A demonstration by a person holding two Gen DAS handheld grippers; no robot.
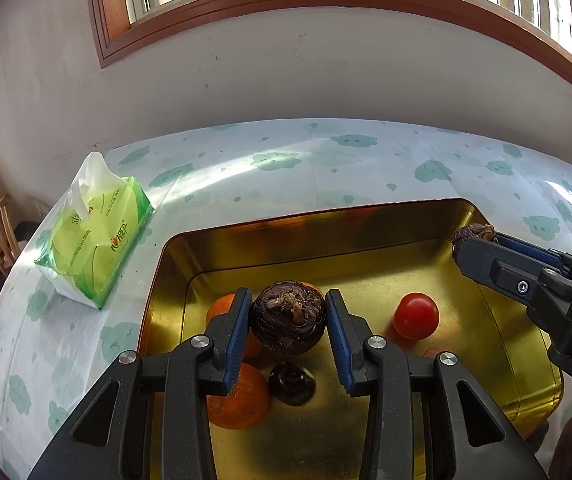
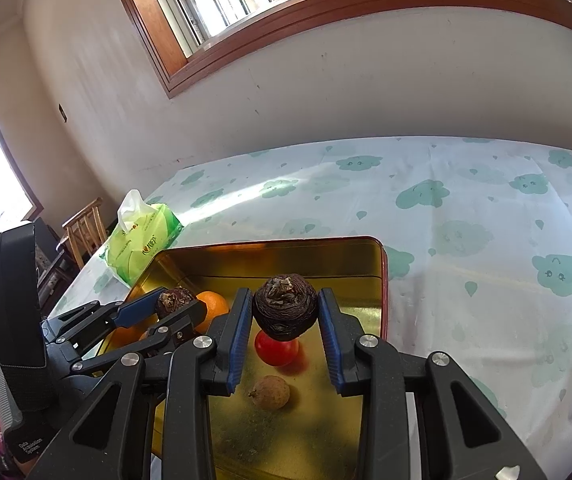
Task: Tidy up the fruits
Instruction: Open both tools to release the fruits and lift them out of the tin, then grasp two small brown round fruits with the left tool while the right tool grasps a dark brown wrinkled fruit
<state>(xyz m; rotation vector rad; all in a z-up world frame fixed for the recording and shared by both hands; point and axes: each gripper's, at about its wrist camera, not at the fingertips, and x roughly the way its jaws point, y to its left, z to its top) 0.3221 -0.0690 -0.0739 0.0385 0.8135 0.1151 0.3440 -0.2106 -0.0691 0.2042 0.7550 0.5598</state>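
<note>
A dark brown water chestnut (image 1: 289, 322) hangs over the gold tray (image 1: 326, 216), with my left gripper (image 1: 288, 295) shut on it. Below it in the tray lie two oranges (image 1: 238, 396), another dark chestnut (image 1: 291, 383) and a red tomato (image 1: 415, 316). My right gripper (image 2: 285, 294) is shut on a second water chestnut (image 2: 285, 308) above the tomato (image 2: 276, 348) and a small tan fruit (image 2: 269, 392). Each gripper shows in the other's view: the right gripper (image 1: 472, 240) over the tray's right rim, the left gripper (image 2: 170, 300) by an orange (image 2: 212, 308).
The tray (image 2: 270, 242) stands on a table with a cloud-patterned cloth (image 2: 466, 240). A green tissue pack (image 1: 94, 240) lies left of the tray. A wooden chair (image 2: 86, 228) stands beyond the table's left end. A wall with a window runs behind.
</note>
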